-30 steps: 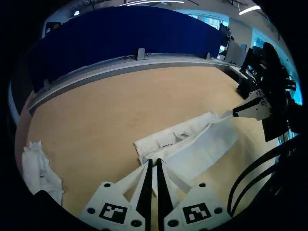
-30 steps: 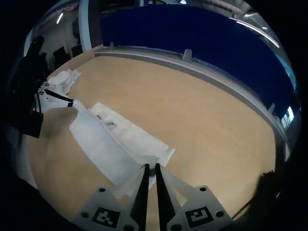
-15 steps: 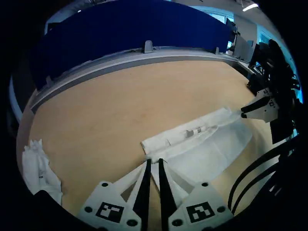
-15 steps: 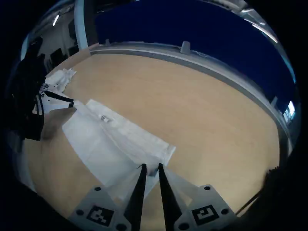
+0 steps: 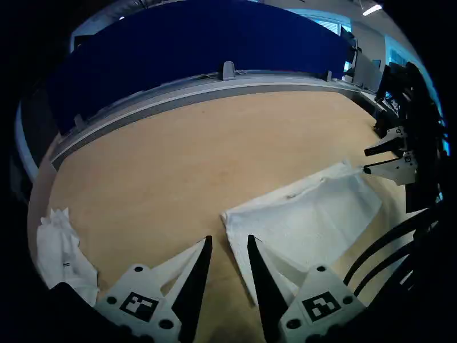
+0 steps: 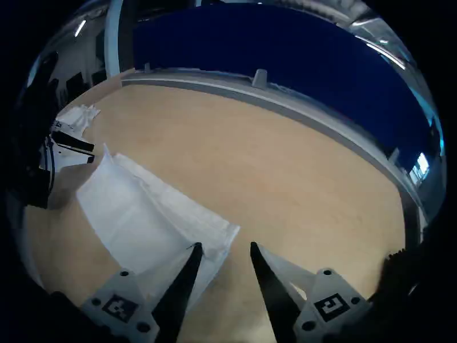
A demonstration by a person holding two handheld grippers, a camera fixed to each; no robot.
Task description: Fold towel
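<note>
The towel lies flat on the pale wooden surface, folded over into a white, roughly rectangular layer. In the left gripper view it fills the lower right of the frame. The left hand-held gripper sits at the bottom of that frame with its fingers spread apart and nothing between them. Its right finger overlaps the towel's near edge, and the towel's near corner lies just ahead of the gap.

In the right gripper view the towel sits at lower left. The right hand-held gripper is likewise spread wide and grips nothing, with the towel's corner just ahead of its left finger.

A crumpled white cloth lies well apart at the lower left of the left gripper view. A dark blue screen runs along the far edge of the surface.
</note>
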